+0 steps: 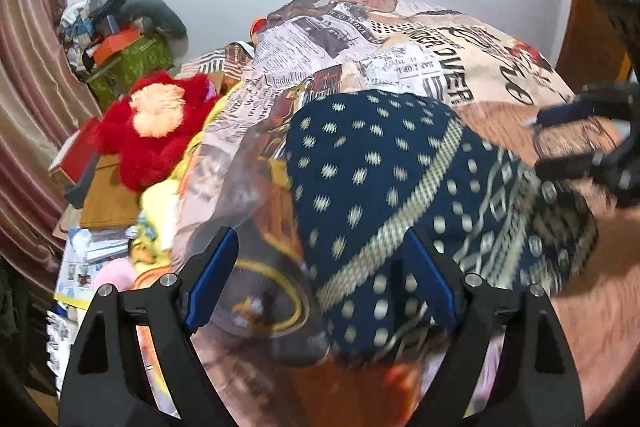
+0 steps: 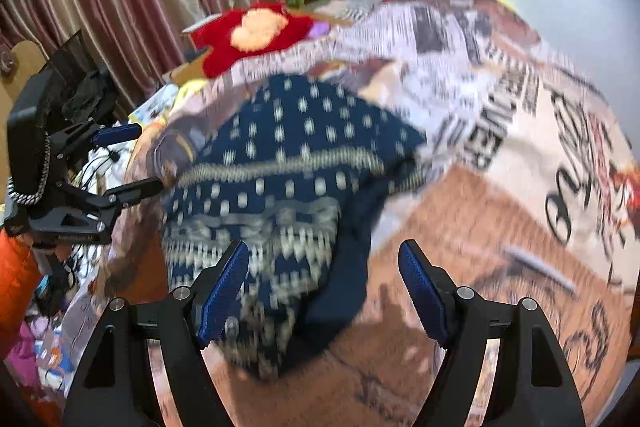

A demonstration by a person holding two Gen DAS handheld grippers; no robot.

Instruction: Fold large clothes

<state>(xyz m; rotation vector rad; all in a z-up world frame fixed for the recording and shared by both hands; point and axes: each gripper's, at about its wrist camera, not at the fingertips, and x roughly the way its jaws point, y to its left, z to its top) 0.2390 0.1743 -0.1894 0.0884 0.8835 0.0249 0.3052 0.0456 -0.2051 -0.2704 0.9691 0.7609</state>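
We're over the navy patterned garment (image 1: 380, 163), lying bunched on the newsprint-pattern bedspread (image 1: 472, 63), roughly mid-bed

Left gripper (image 1: 320, 279): fingers wide apart, near edge of the cloth sits between them, pads don't look pressed on it. Right gripper (image 2: 324, 291): fingers also wide, nothing pinched; its left pad (image 2: 224, 291) overlaps the banded hem in view, its right pad is over bare bedspread. Both views blurred, so contact is a judgement

Step in hand, as we read it: get a grip on the near edge or corners to spread or fold it. To do it well:
- each gripper takes a separate corner, well apart, so the cloth tensions flat
- pinch garment only; bedspread lies right under it, easy to grab both layers
- close on a single hem edge, not a bunched lump

Edges/room:
- far edge of garment is a clean curved line on the bedspread; near hem is crumpled, layers hard to tell apart
- open bedspread to the right and beyond the garment, good room to lay it out
- left side crowded: red plush toy (image 1: 152, 131), papers, boxes; keep the spread away from there
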